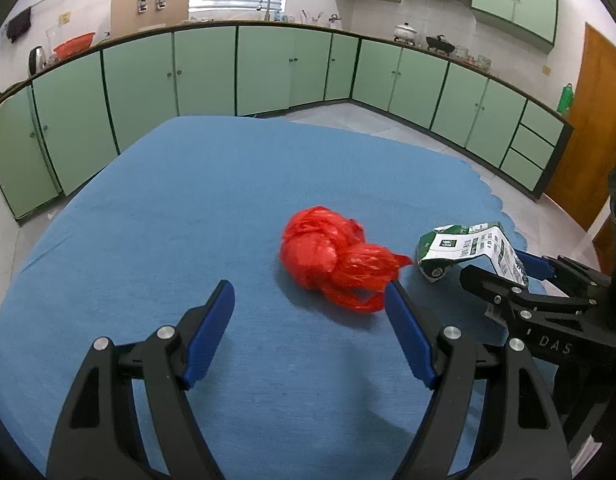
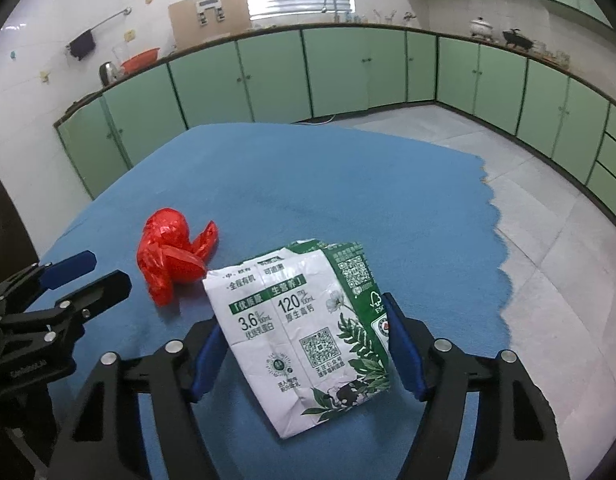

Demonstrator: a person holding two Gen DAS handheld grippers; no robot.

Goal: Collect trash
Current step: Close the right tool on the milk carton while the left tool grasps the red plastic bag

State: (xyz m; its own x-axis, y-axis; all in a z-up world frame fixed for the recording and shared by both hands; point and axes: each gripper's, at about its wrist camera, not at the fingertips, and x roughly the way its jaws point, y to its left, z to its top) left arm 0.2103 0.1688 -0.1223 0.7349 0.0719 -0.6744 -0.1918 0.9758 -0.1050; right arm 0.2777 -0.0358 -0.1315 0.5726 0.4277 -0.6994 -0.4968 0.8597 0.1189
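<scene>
A crumpled red plastic bag (image 1: 331,258) lies on the blue tablecloth (image 1: 168,208). My left gripper (image 1: 308,286) stands open just short of the bag, and its right fingertip (image 1: 391,292) sits beside the bag's trailing end. A flattened white and green milk carton (image 2: 304,328) lies to the right of the bag. My right gripper (image 2: 304,312) has its blue pads against both long sides of the carton. In the left wrist view the carton (image 1: 463,246) rests tilted between the right gripper's (image 1: 503,266) fingers. The left gripper (image 2: 110,268) shows at the left of the right wrist view.
The cloth's scalloped edge (image 2: 495,216) marks the table's right side, with tiled floor (image 2: 547,200) beyond. Green kitchen cabinets (image 1: 204,72) line the walls behind the table. A brown door (image 1: 587,128) stands at the far right.
</scene>
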